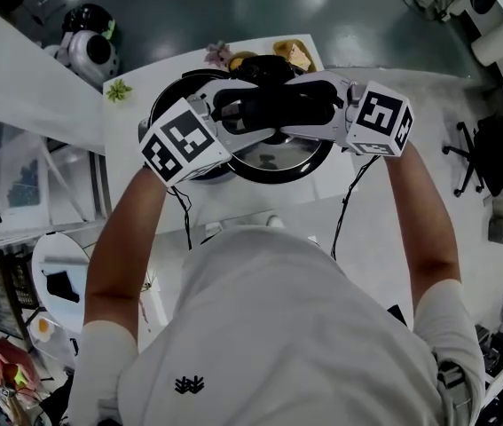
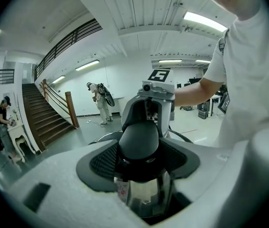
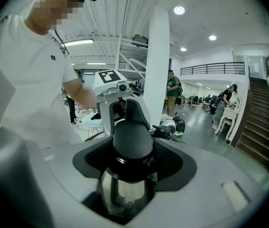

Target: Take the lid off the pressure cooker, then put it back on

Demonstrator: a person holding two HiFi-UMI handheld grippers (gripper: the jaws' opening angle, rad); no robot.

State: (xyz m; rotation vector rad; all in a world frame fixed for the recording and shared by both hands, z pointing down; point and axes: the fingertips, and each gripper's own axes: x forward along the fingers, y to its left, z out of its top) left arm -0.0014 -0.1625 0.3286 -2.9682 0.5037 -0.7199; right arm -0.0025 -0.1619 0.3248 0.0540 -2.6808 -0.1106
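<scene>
I have the pressure cooker lid (image 1: pixel 278 160) held between both tools in the upper middle of the head view, above the white worktop (image 1: pixel 251 201). Its long black handle (image 1: pixel 278 106) lies almost straight across the frame from left to right, and the shiny round disc sits below it. My left hand-held gripper (image 1: pixel 233 115) is closed on the handle's left end and points toward the right of the frame. My right hand-held gripper (image 1: pixel 324 105) is closed on the other end and points left, so the two face each other along the handle. In each gripper view the rounded black handle end sits between wide-set jaws with the ribbed pads (image 2: pixel 103 160) against its sides, polished metal beneath it and the opposite tool straight ahead. A dark round rim (image 1: pixel 180 81) shows at the left under my left tool; I cannot tell whether the lid touches it.
</scene>
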